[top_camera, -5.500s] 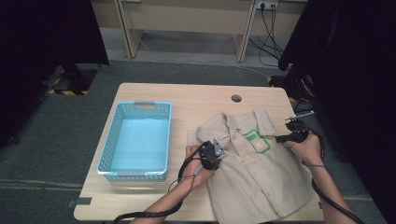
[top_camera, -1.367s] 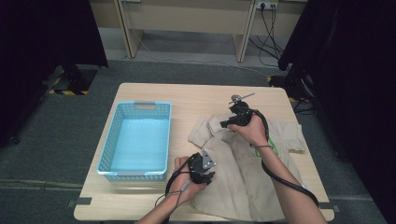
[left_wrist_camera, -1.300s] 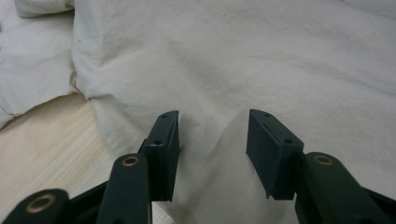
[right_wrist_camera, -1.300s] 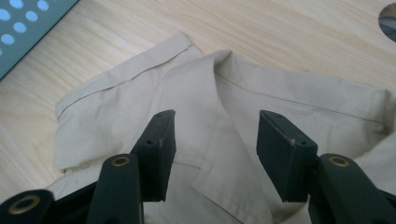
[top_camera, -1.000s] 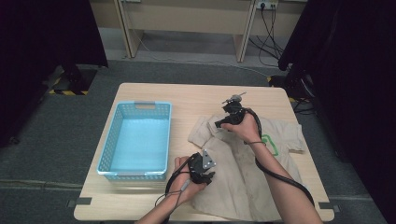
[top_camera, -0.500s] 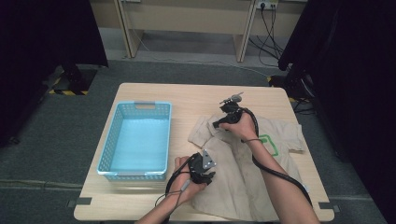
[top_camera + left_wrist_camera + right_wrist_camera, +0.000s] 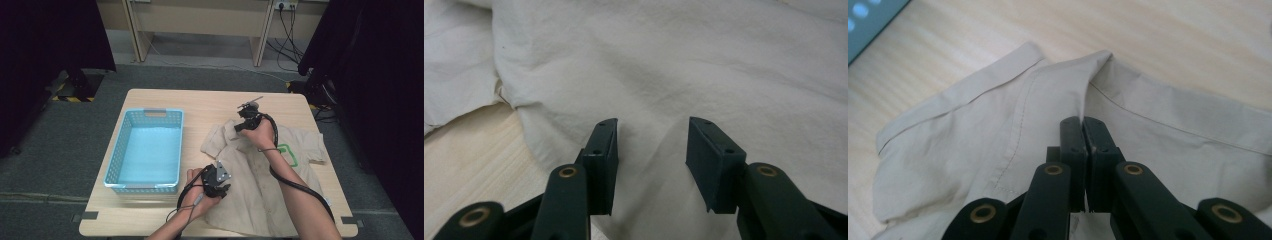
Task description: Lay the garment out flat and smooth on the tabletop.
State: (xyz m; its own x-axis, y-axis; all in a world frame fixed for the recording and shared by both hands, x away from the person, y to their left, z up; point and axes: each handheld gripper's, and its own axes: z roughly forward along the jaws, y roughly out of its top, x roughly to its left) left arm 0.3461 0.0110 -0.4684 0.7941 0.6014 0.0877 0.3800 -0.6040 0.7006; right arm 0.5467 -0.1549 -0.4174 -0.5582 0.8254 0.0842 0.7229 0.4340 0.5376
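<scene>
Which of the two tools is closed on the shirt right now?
The right tool, up by the shirt's collar, has its jaws pinched together on the cloth. The left tool, at the lower hem, stands with its jaws apart.

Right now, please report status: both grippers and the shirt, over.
Right gripper just closed, jaws pinching the shirt near the collar. Left gripper jaws apart, resting on cloth at the shirt's left edge. Blue basket beside it, not in the way.

shirt hem behind forearm

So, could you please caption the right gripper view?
Right tongs shut on a fold of the beige shirt near its collar.
</scene>
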